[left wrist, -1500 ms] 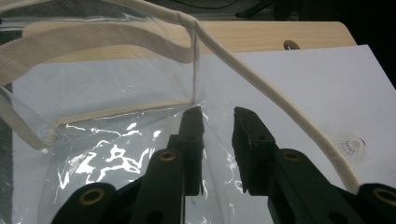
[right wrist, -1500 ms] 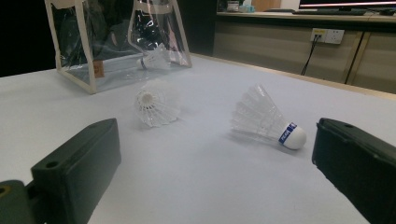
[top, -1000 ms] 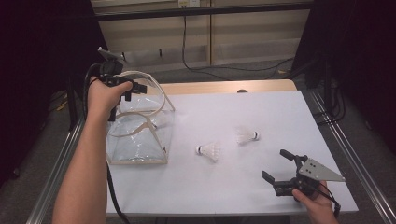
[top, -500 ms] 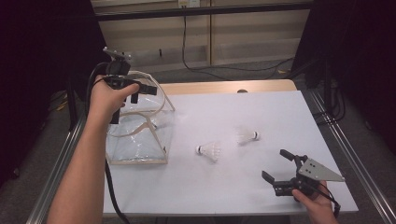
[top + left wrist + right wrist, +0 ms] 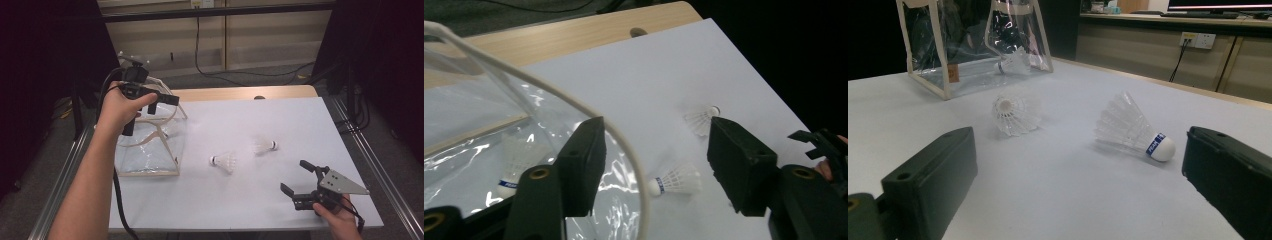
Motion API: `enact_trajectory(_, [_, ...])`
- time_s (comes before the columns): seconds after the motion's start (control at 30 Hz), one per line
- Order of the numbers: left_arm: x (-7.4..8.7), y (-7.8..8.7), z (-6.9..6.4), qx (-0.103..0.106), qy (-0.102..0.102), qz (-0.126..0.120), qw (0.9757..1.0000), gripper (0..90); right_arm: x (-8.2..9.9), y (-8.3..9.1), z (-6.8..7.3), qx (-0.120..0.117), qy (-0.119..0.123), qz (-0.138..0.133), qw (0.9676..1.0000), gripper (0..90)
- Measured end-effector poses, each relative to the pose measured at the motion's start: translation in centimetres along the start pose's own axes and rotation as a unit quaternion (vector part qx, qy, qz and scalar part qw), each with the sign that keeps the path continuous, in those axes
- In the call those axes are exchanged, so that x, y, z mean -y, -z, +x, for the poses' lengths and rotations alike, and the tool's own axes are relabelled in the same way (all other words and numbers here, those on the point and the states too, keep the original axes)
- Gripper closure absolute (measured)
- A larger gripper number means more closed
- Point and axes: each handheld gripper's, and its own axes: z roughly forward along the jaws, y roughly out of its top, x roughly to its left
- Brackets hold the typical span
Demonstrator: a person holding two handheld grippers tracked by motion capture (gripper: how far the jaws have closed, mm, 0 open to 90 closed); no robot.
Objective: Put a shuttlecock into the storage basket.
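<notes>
Two shuttlecocks lie on the white table (image 5: 300, 120) right of the clear bag (image 5: 150, 150) (a third (image 5: 516, 162) sits inside). Above the bag, the left gripper (image 5: 160, 102) has just been opening, empty; beyond the shuttlecocks, the right gripper (image 5: 300, 182) gapes empty.

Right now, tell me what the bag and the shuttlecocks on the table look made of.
Bag: clear glossy plastic film, probably vinyl, since it glints and a shuttlecock shows through it; cream trim looks like fabric. Shuttlecocks: white translucent skirts, feather or plastic, hard to say; rounded white base with a blue band.
</notes>
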Motion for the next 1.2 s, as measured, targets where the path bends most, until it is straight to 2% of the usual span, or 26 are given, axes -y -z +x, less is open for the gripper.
enact_trajectory(0.27, [0.1,-0.3,-1.1,0.012,-0.021,0.006,0.9997,34.9,0.0,0.0,0.0,0.000,0.002,0.000,1.0000,0.8])
enact_trajectory(0.57, [0.2,-0.5,-2.0,0.028,-0.033,0.008,0.9990,31.9,0.0,0.0,0.1,0.000,0.001,-0.001,1.0000,0.8])
enact_trajectory(0.83, [0.7,-1.4,-3.0,0.041,-0.054,0.021,0.9975,29.2,0.0,0.0,0.1,0.000,0.000,0.000,1.0000,0.8])
enact_trajectory(1.1, [1.2,-2.4,-3.3,0.058,-0.062,0.007,0.9964,25.5,0.0,0.0,0.1,-0.002,0.000,0.000,1.0000,0.8])
enact_trajectory(1.2, [1.5,-2.7,-3.4,0.063,-0.066,0.010,0.9958,25.6,0.0,0.0,0.1,0.000,0.000,0.000,1.0000,0.8])
